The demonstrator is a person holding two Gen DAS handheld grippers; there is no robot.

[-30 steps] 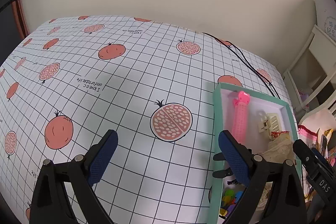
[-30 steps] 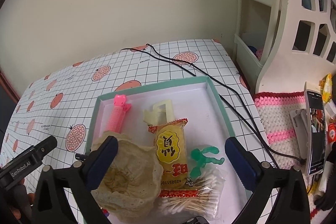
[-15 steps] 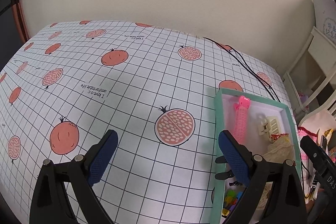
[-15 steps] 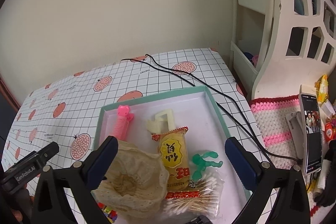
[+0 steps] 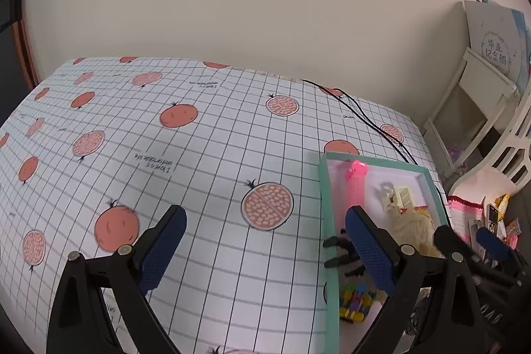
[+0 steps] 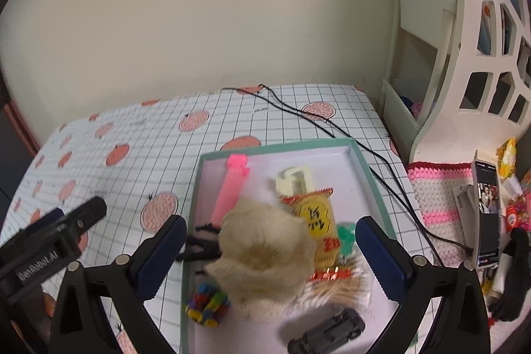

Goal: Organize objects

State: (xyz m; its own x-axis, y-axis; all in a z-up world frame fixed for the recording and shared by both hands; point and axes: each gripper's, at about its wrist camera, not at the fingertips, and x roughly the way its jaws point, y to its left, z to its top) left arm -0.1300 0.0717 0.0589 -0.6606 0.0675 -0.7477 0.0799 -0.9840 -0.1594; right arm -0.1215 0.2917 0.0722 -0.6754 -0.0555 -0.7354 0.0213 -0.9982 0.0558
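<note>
Two claws agape | left claw [image 5: 264, 249], right claw [image 6: 270, 251] | tray [image 6: 371, 168] full

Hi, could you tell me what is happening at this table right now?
A person holds a two-finger gripper in each hand over a table with a grid-and-pomegranate cloth. The right gripper is open above a shallow teal-rimmed box, which holds a cream lace fabric piece, a pink comb-like clip, a yellow snack packet and a small black toy car. The left gripper is open over bare cloth beside the box. Neither holds anything.
</note>
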